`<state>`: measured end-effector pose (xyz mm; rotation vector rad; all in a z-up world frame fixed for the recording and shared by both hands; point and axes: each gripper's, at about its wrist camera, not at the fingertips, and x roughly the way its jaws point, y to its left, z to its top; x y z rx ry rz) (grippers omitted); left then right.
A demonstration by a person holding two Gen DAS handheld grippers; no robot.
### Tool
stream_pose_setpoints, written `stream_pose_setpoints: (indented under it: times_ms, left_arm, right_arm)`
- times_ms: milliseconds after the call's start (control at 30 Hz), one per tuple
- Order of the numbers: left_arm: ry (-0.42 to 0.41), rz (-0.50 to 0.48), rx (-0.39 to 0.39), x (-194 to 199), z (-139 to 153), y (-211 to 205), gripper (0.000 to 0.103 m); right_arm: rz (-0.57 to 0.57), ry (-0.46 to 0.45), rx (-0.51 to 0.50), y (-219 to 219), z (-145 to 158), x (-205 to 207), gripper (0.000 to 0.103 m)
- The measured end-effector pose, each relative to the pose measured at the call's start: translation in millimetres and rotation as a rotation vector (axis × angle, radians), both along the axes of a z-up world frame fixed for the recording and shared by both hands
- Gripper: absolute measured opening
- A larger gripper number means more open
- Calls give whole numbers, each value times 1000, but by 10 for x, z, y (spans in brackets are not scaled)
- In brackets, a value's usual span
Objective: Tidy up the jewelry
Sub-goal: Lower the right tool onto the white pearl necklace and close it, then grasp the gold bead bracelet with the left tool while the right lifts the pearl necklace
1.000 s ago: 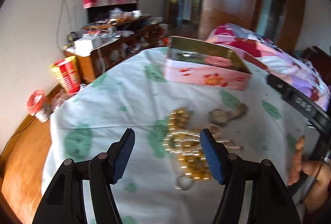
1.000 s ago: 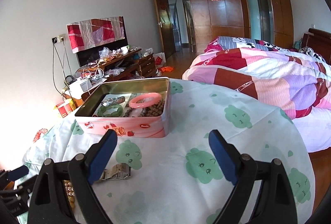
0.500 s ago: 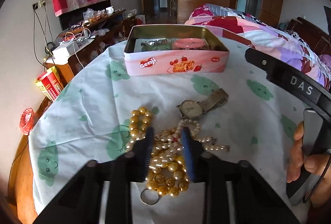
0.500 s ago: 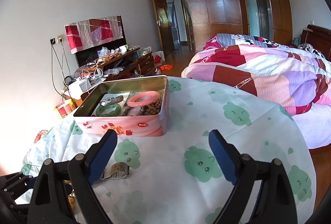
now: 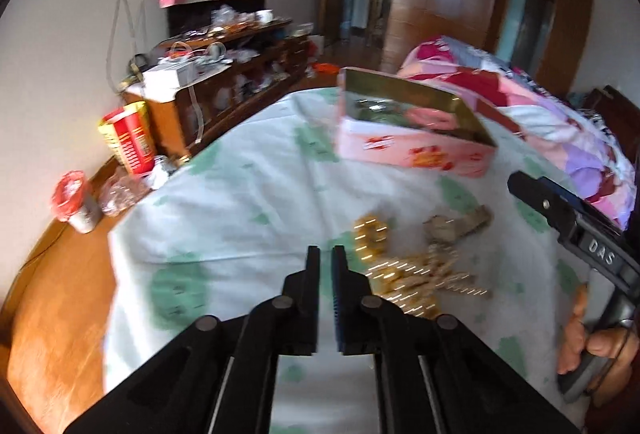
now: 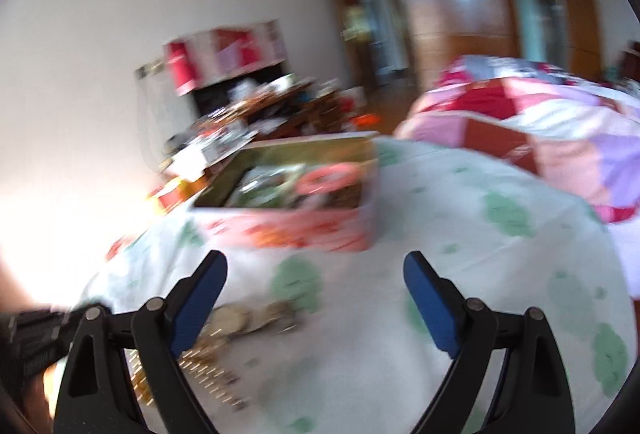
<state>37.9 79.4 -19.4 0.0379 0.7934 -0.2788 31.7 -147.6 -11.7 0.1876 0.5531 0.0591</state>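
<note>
My left gripper (image 5: 326, 266) has just clenched shut on nothing; the beads (image 5: 404, 274) lie right of it, short of the tin (image 5: 416, 149). The right gripper (image 6: 316, 294) gapes empty. I judge a missed grab.

The left gripper (image 5: 326, 254) has 2 black plastic fingers on linked black arms with round grey pivot pins, and ribbed blue pads on the inner faces. The right gripper (image 6: 315, 276) is built alike, with 2 blue pads (image 6: 198, 300) and, on its black body, white letters "DAS".
</note>
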Motion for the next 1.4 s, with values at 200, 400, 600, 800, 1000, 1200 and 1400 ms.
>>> stream_pose_setpoints:
  times_ms: [200, 400, 600, 800, 1000, 1200, 1400]
  left_arm:
    - [-33, -33, 20, -207, -40, 74, 62]
    - [-38, -7, 31, -169, -53, 79, 62]
    - [-20, 2, 2, -161, -70, 138, 62]
    - [-2, 9, -23, -124, -106, 141, 62]
    - [15, -45, -63, -98, -104, 19, 62]
    - [42, -143, -52, 50, -137, -367, 62]
    - [122, -160, -7, 218, -341, -614, 36]
  right_arm:
    - [330, 149, -33, 488, -124, 23, 62]
    - [487, 239, -89, 855, -257, 57, 62]
    - [529, 297, -192, 1065, -411, 193, 79]
    - [513, 299, -78, 835, -370, 152, 30]
    - [469, 227, 166, 406, -248, 117, 19]
    - [353, 138, 248, 147, -167, 74, 19]
    - [273, 85, 293, -26, -88, 37, 19]
